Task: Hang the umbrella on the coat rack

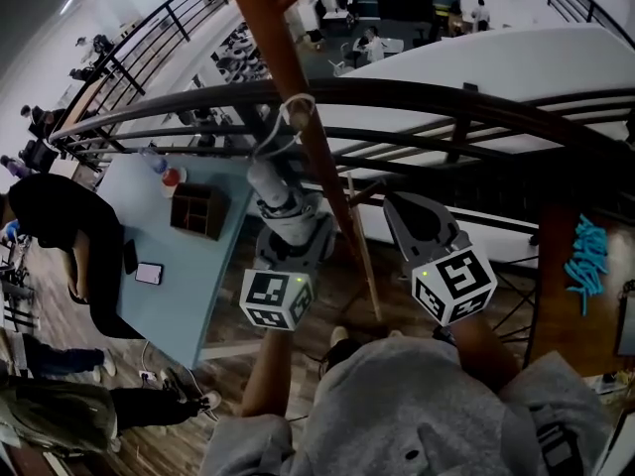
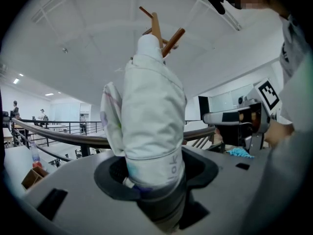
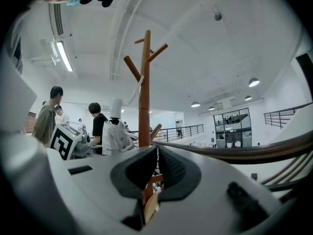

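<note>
Head view: both forearms are extended forward beside the coat rack [image 1: 288, 62], a round pole of reddish-brown wood with slanted pegs. The left gripper [image 1: 293, 228] is clamped on the umbrella [image 1: 270, 184], a folded cylinder in a pale sleeve, which is held just left of the pole. Its white cord loop [image 1: 298, 105] is seen round a peg. The right gripper [image 1: 409, 211] is held just right of the pole. A dark metal railing [image 1: 437, 97] is curved across behind.

Left gripper view: the jaws of the left gripper [image 2: 154, 180] are pressed against the umbrella [image 2: 151, 121]. Its creased white fabric is stood upright, and most of the coat rack [image 2: 157, 26] is covered by it; only the top pegs are shown.

Right gripper view: the right gripper [image 3: 155, 173] is closed to a narrow slit, with nothing gripped. The coat rack [image 3: 144, 92] is seen beyond, with the umbrella [image 3: 115, 131] close at its left.
</note>
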### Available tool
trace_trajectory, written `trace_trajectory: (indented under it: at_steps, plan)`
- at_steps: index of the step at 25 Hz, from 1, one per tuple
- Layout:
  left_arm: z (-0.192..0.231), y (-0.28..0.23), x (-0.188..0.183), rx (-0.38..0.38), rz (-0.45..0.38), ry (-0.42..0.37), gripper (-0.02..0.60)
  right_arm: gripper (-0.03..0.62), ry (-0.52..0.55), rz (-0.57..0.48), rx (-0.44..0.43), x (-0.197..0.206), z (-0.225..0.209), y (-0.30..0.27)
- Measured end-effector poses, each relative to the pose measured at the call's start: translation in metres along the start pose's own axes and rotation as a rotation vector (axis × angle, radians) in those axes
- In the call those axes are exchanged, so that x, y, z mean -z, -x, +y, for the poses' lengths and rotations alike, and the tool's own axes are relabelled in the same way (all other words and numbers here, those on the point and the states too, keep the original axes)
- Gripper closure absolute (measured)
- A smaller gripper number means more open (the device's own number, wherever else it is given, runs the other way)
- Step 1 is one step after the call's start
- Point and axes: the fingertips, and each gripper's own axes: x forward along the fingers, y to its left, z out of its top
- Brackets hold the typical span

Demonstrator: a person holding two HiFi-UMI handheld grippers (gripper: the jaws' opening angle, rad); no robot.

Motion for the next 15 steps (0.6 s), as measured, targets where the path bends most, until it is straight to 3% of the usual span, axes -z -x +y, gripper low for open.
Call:
trace_trajectory:
  at_steps: [15]
  plan:
    - [0.002, -0.019, 0.041, -0.065, 0.037, -0.055, 0.331, 0.566, 0.004, 0.034, 0.003, 0.008, 0.000, -0.002]
